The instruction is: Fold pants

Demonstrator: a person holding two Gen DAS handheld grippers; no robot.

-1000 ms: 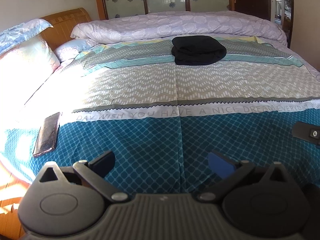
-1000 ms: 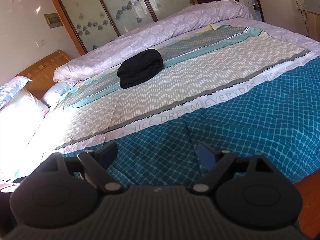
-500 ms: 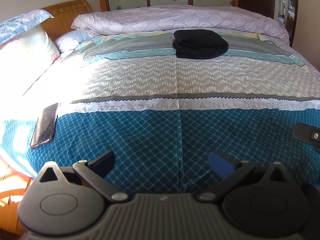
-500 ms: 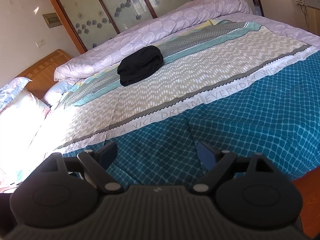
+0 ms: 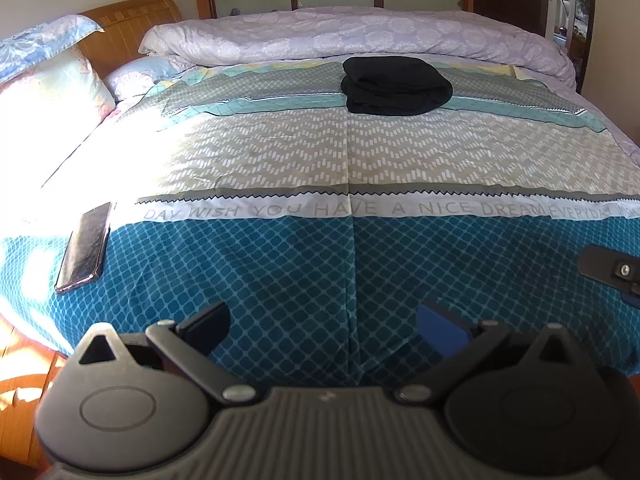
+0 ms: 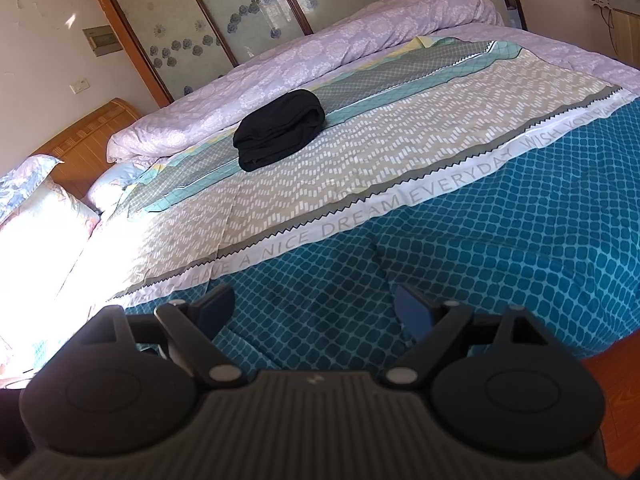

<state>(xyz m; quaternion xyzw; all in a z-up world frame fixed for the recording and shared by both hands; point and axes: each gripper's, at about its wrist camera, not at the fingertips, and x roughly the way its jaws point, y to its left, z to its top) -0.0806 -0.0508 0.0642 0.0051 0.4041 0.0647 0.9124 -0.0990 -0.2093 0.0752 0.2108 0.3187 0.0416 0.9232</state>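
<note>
The black pants (image 5: 394, 86) lie folded in a compact bundle far back on the bed, just in front of the rolled lilac duvet; they also show in the right wrist view (image 6: 280, 130). My left gripper (image 5: 324, 326) is open and empty, low over the bed's near blue edge. My right gripper (image 6: 316, 308) is open and empty too, over the blue part near the foot corner. Part of the right gripper (image 5: 612, 270) shows at the right edge of the left wrist view.
A phone (image 5: 84, 246) lies on the bed at the near left. A rolled lilac duvet (image 5: 352, 36) lies along the far side. Pillows (image 5: 44, 80) and a wooden headboard (image 5: 128, 28) are at the left. Wooden floor (image 6: 616, 376) is beyond the bed's edge.
Both grippers have drawn back and tilted slightly; the pants sit lower and farther in both views. Jaws stay open. The pants have not moved.
</note>
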